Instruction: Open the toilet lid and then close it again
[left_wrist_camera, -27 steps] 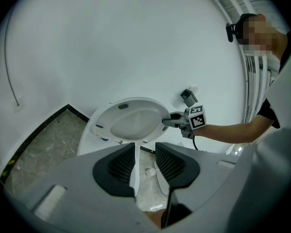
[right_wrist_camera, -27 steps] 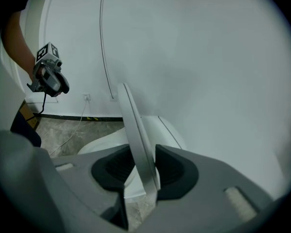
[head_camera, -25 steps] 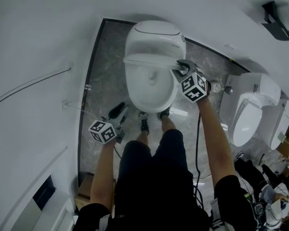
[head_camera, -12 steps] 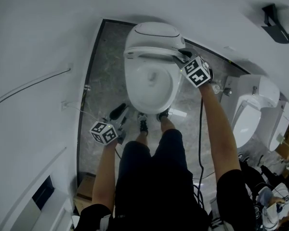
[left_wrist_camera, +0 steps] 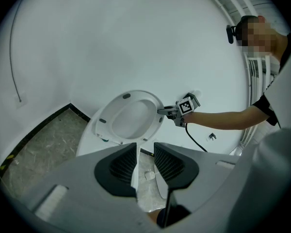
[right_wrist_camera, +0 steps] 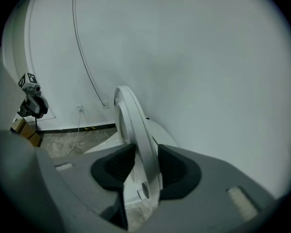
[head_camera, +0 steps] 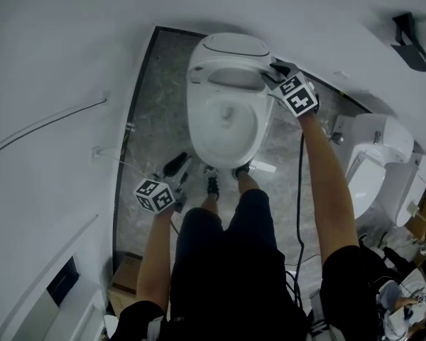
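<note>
The white toilet [head_camera: 227,130] stands against the wall, ahead of the person's feet. Its lid [head_camera: 231,77] is raised almost upright, with its underside [left_wrist_camera: 131,118] facing the room. My right gripper [head_camera: 270,73] is shut on the lid's right edge, and that edge [right_wrist_camera: 131,120] runs between its two pads. From the left gripper view, the right gripper [left_wrist_camera: 167,111] reaches the lid from the right. My left gripper [head_camera: 179,172] hangs low at the toilet's front left. It is open, its jaws have just been closing slightly, and nothing is between them [left_wrist_camera: 145,159].
Two more white toilets [head_camera: 369,162] stand at the right. A thin cable [head_camera: 50,123] runs along the left wall. A cardboard box [head_camera: 124,272] sits on the marble floor behind my left arm. A black fixture [head_camera: 412,38] hangs on the wall at the upper right.
My right gripper has swung the lid up and back toward the wall, from low over the bowl to nearly upright. The left gripper has stayed where it was.
</note>
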